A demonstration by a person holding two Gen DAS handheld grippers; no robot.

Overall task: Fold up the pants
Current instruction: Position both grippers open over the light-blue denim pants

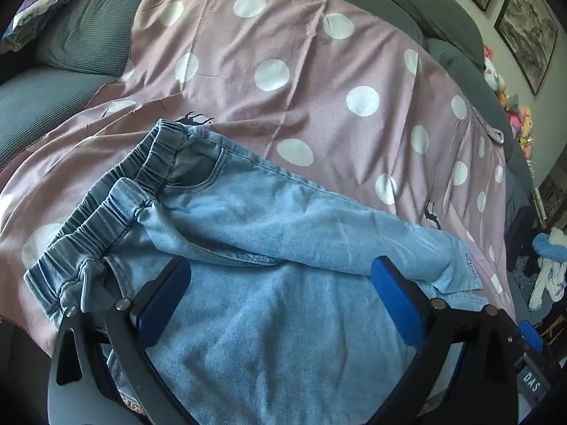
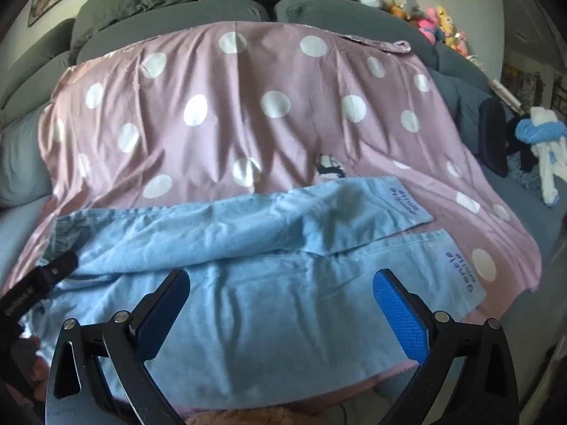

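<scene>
- The pants (image 1: 269,233) lay flat on a pink sheet with white dots (image 1: 283,53) spread over a grey sofa (image 2: 177,3)
- Their long axis ran side to side: elastic waistband (image 1: 117,191) at the left, leg cuffs (image 2: 464,269) at the right, one leg beyond the other
- The left hand-held gripper (image 1: 280,287) hovered wide over the seat, holding nothing
- The right hand-held gripper (image 2: 281,299) stood wide over the near leg, empty

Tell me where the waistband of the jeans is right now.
The elastic waistband shows in the left wrist view, at the left end of the jeans, lying on the polka-dot sheet up-left of the open left gripper.
</scene>
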